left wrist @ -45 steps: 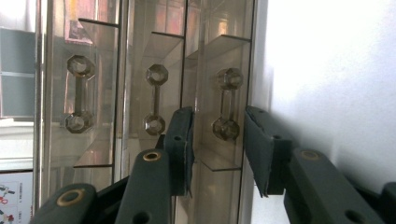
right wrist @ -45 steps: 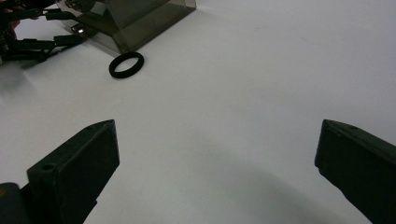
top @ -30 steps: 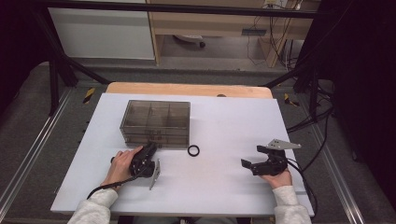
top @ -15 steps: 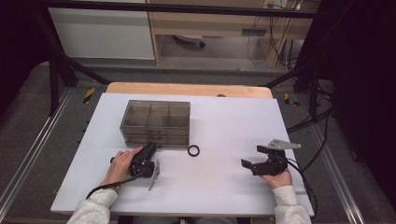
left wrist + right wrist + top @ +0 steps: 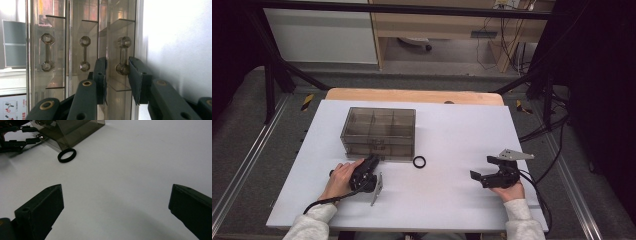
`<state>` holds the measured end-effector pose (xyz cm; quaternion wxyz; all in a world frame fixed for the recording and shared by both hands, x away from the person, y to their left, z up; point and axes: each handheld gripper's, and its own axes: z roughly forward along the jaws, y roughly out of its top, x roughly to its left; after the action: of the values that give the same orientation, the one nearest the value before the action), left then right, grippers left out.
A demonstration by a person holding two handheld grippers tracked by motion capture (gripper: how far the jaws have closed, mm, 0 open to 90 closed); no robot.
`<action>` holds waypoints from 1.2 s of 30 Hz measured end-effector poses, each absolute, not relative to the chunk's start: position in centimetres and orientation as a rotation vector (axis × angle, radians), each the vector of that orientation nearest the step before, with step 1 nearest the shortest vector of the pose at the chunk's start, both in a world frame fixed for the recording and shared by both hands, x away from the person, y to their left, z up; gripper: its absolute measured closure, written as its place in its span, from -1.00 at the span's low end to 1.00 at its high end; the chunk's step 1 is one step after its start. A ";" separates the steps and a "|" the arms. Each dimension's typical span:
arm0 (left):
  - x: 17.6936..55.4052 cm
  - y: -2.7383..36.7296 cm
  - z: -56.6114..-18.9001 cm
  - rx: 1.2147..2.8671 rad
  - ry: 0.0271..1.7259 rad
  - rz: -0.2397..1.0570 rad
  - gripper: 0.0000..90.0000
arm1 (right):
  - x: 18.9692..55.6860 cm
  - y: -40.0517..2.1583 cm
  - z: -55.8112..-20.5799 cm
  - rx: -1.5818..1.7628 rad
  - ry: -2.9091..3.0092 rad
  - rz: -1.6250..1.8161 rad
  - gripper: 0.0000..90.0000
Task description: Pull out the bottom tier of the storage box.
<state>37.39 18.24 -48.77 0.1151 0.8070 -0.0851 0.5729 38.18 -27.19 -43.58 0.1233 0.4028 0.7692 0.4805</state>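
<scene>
A smoky clear compartment box (image 5: 379, 131) stands lid down on the white table (image 5: 452, 200). My left gripper (image 5: 373, 161), rolled on its side, reaches the box's front wall. In the left gripper view its tips (image 5: 117, 67) flank a clear latch (image 5: 123, 55): one pad touches it and a narrow gap shows at the other. A black ring (image 5: 419, 161) lies just right of the box's front corner. My right gripper (image 5: 482, 167) rests open at the right, pointing left, with nothing between its jaws (image 5: 116, 188). Farther off in the right gripper view lie the ring (image 5: 66, 155) and the box (image 5: 72, 130).
A wooden strip (image 5: 412, 95) borders the table's far edge. Black frame posts and cables (image 5: 542, 130) stand to the right, and floor rails run along both sides. Two more clear latches (image 5: 47, 52) sit along the box front.
</scene>
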 end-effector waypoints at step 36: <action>36.0 18.3 -48.8 2.373 -0.248 1.675 0.52 | 38.2 -27.2 -43.6 1.176 2.242 1.401 -0.99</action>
<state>35.97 18.26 -48.77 0.1133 0.8088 -0.0844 0.5709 38.16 -27.18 -43.58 0.1236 0.4034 0.7690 0.4803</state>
